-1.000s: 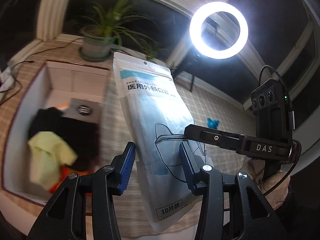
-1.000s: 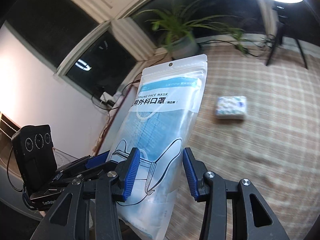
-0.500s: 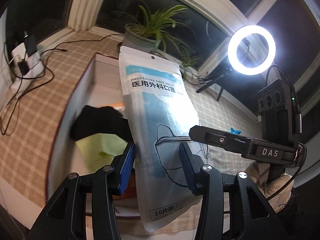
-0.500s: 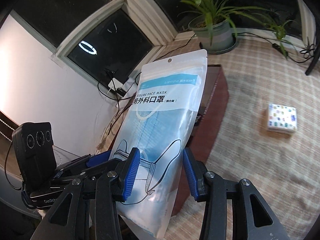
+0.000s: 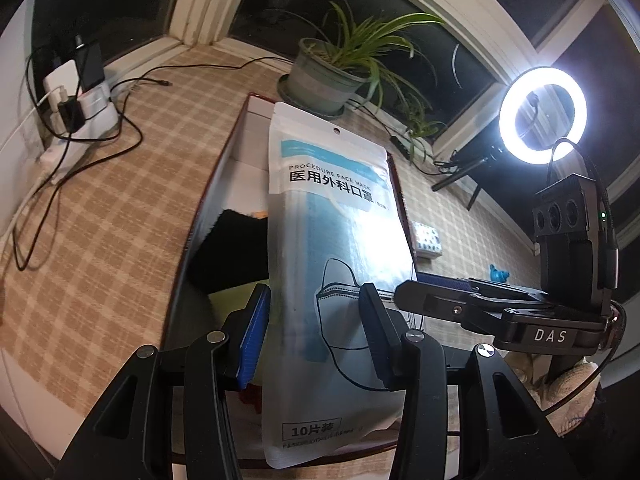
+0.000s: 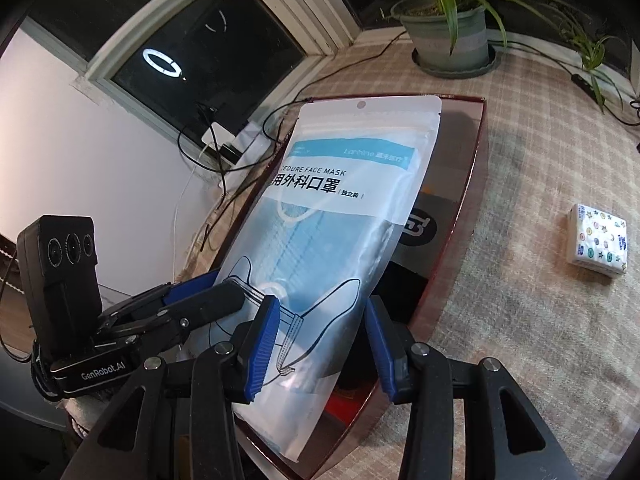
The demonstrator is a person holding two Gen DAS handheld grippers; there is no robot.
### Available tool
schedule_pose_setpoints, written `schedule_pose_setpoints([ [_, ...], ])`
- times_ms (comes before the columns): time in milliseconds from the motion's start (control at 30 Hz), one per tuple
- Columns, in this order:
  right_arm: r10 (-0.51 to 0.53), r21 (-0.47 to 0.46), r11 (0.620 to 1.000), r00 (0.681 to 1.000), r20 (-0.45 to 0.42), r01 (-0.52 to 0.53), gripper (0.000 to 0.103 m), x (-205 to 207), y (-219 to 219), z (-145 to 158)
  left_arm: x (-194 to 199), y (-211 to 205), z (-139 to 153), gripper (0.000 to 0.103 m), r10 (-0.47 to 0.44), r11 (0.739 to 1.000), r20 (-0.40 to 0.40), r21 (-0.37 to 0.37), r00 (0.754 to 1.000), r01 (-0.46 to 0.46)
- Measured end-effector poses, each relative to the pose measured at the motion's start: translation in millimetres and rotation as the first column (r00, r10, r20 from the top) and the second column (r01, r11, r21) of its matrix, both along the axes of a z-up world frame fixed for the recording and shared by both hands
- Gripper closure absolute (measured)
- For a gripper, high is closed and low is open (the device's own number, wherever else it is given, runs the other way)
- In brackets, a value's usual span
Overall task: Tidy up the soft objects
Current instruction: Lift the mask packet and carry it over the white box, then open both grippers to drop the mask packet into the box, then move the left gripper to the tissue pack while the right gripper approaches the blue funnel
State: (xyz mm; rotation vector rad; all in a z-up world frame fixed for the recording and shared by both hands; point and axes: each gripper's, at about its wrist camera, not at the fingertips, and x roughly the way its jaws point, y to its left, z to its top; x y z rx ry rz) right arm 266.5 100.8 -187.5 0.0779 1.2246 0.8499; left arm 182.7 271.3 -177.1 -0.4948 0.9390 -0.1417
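From the left wrist camera, the left gripper (image 5: 314,336) stands with its blue-padded fingers (image 5: 253,334) on either side of a face mask pack (image 5: 336,276), a tall flat pouch, white across the top with a hang hole, clear lower down so the pale blue masks show through, printed with a line drawing of a mask and black Chinese characters; whether the pads actually pinch the film I cannot tell, since the pouch seems to lie partly behind them. The pack stands upright above an open box (image 5: 208,208) with dark red walls, in which a black cloth (image 5: 228,248) and a yellow-green cloth (image 5: 236,296) lie. The right gripper (image 5: 432,300) reaches in from the right at the pack's edge. From the right wrist camera, the right gripper's (image 6: 320,340) fingers (image 6: 262,344) sit a moderate way apart around the pouch's lower half, and contact is again unclear; the left gripper (image 6: 224,300) meets the pack's left edge. The box's (image 6: 472,184) glossy wall shows behind, and a small patterned tissue packet (image 6: 598,246) lies well apart on the checked cloth (image 6: 520,300)
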Motion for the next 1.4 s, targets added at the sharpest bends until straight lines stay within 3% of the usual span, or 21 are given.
schedule_pose_setpoints([
  [333, 0.021, 0.002, 1.000, 0.999, -0.034, -0.020, 0.060, 3, 2, -1, -5, 4, 4, 0.062, 0.029, 0.999, 0.008, 0.034, 1.000, -0.029],
  [733, 0.030, 0.013, 0.999, 0.999, 0.038, -0.031, 0.055, -10, -20, 15, -13, -10, 24, 0.061, 0.033, 0.997, 0.059, 0.072, 0.998, -0.038],
  [1033, -0.045, 0.038, 0.998, 0.997, 0.062, 0.042, 0.052, -13, -84, 23, -7, -59, 30, 0.059, -0.023, 0.997, 0.074, 0.073, 0.997, 0.018],
  [1400, -0.160, 0.017, 0.987, 0.980, 0.115, 0.159, 0.052, -11, -202, 27, 14, -144, 32, 0.059, -0.116, 0.991, 0.084, 0.076, 0.990, 0.110],
])
